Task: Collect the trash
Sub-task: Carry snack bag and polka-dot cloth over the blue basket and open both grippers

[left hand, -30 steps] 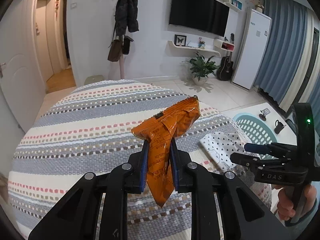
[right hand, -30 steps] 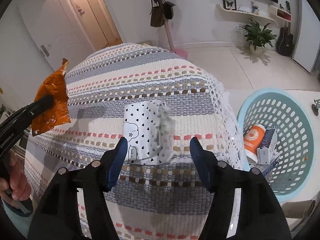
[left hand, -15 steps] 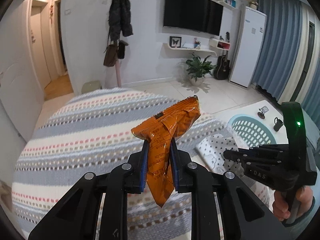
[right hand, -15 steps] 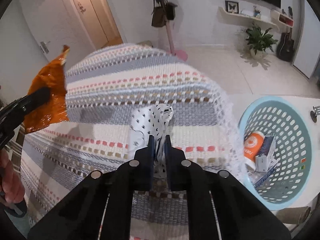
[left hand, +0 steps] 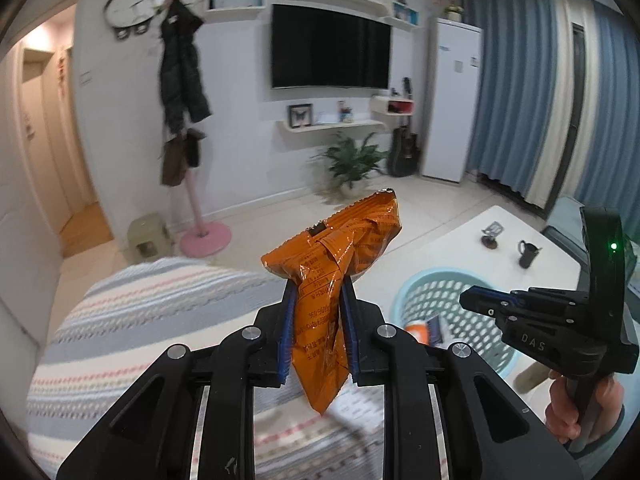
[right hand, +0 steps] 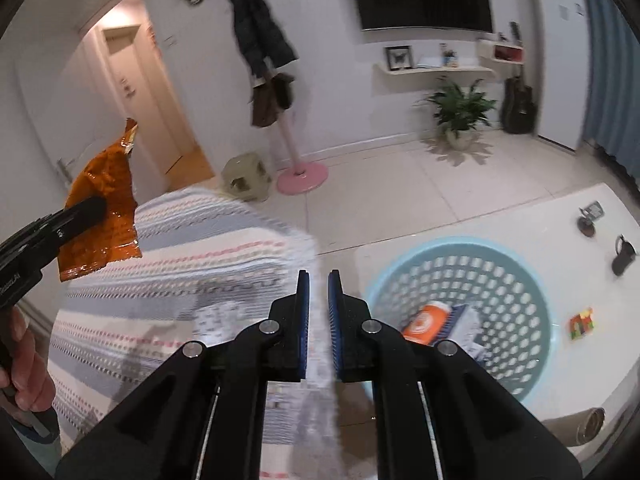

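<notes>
My left gripper [left hand: 318, 284] is shut on a crumpled orange snack wrapper [left hand: 332, 264], held up over the striped bedspread [left hand: 140, 312]. The right wrist view shows the same wrapper [right hand: 100, 208] at the far left in the left gripper [right hand: 92, 204]. My right gripper [right hand: 318, 276] has its blue pads [right hand: 304, 300] almost together near the bed's lace edge, with nothing clearly between them. From the left wrist view, the right gripper [left hand: 466, 300] hangs before the light-blue basket [left hand: 404, 292] with bare tips. A white dotted paper [right hand: 216, 320] lies blurred on the bed, also visible as the paper [left hand: 356, 406] below the wrapper.
The basket [right hand: 400, 256] stands on the floor right of the bed and holds an orange-and-white cup [right hand: 424, 320] and other litter. A white low table [right hand: 540, 216] carries a black mug [right hand: 622, 258]. A coat stand's pink base [right hand: 302, 176] and a small stool [right hand: 246, 178] stand beyond the bed.
The right jaws closed around the dotted paper, then the gripper rose and swung right towards the basket; the paper now lies on the bed. The left gripper rose and swung right with the wrapper.
</notes>
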{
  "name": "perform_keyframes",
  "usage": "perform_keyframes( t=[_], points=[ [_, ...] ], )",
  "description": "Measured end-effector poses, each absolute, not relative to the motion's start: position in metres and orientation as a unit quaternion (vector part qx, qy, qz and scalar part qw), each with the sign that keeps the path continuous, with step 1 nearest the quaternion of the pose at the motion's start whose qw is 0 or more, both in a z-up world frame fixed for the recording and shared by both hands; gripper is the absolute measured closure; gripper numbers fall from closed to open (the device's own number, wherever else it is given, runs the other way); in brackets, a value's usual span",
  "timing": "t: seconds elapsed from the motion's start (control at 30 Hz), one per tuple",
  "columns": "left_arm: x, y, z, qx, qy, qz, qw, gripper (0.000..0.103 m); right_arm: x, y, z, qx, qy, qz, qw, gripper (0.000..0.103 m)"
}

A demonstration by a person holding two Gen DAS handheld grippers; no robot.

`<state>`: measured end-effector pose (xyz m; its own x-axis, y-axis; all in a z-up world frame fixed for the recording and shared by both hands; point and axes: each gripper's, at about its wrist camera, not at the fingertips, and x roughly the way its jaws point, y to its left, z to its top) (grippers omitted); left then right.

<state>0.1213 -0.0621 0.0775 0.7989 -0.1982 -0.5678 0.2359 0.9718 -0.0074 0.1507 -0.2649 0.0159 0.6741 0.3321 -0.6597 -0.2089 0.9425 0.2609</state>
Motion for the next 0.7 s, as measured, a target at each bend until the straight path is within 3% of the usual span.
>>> perform_keyframes(
  t=[0.2, 0.23, 0.27, 0.33, 0.7],
  points=[
    [0.132, -0.092, 0.074, 0.035, 0.295, -0.136, 0.945, 0.083, 0.147, -0.298, 0.001, 0.107, 0.391, 0.171, 0.898, 0.092],
    [0.132, -0.093, 0.073, 0.034, 0.295, -0.137, 0.945, 0.083, 0.146, -0.297, -0.004, 0.116, 0.397, 0.187, 0.891, 0.082],
    [0.132, -0.093, 0.072, 0.032, 0.296, -0.136, 0.945, 0.083, 0.144, -0.291, -0.008, 0.119, 0.402, 0.199, 0.886, 0.063],
    [0.133, -0.089, 0.071, 0.026, 0.301, -0.131, 0.944, 0.083, 0.144, -0.276, -0.015, 0.108, 0.409, 0.21, 0.881, 0.044],
    [0.127, -0.06, 0.069, 0.005, 0.306, -0.095, 0.947, 0.083, 0.166, -0.178, -0.056, 0.049, 0.462, 0.283, 0.839, 0.044]
  ],
)
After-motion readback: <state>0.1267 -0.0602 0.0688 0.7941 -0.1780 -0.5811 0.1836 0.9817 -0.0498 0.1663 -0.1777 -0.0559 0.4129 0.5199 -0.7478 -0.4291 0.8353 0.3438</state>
